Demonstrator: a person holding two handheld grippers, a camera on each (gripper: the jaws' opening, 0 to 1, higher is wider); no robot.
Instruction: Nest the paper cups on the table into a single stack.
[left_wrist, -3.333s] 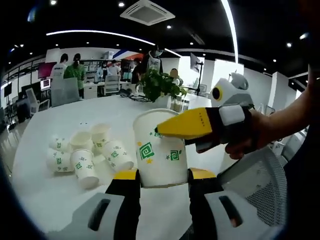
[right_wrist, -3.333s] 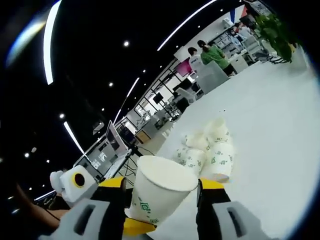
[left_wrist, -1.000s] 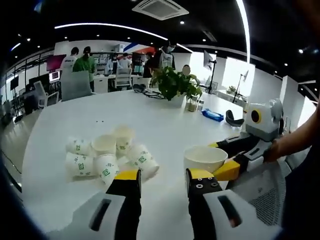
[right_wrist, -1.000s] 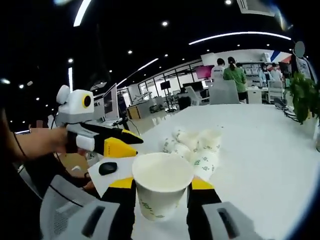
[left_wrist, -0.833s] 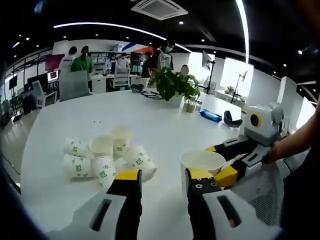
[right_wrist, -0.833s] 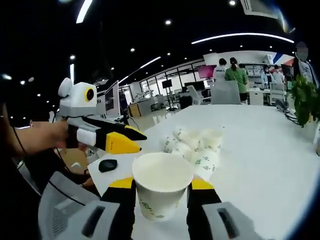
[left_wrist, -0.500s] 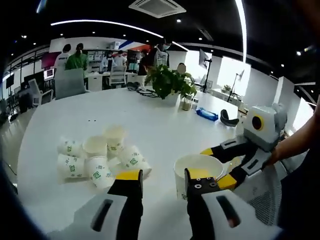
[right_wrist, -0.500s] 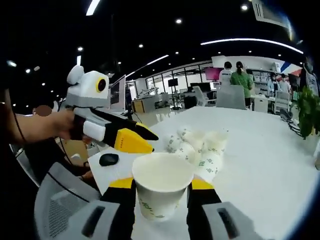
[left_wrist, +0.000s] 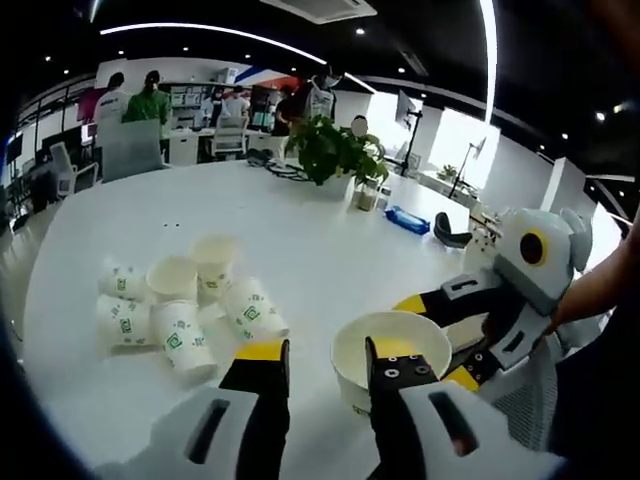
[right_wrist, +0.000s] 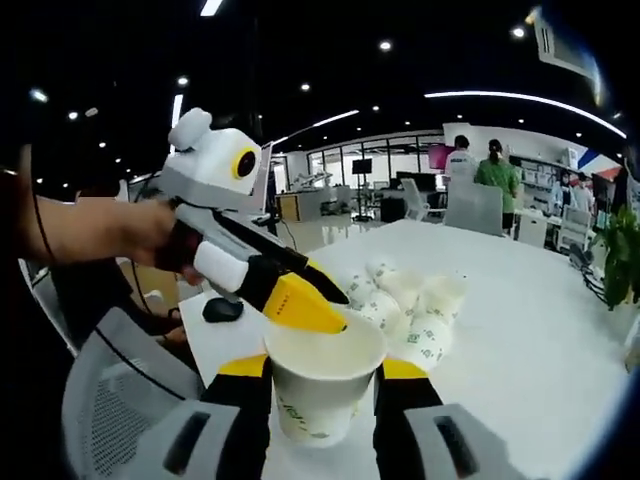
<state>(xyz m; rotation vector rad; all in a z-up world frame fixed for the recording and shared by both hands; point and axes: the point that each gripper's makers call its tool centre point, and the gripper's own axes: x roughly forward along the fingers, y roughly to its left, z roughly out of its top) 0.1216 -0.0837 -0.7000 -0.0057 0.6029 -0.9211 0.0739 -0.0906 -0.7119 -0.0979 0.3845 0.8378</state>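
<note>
Closer now, my left gripper (right_wrist: 300, 300), jaws apart, reaches the cup (right_wrist: 322, 385) clamped in my right gripper (right_wrist: 322, 395); I should grip its rim squarely.

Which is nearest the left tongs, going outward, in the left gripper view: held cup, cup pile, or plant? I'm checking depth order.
1. Held cup: right beside the left tongs' tips, on the right, gripped by the right tongs.
2. Cup pile: on the table, ahead and left.
3. Plant: far across the table, near the back edge.
</note>
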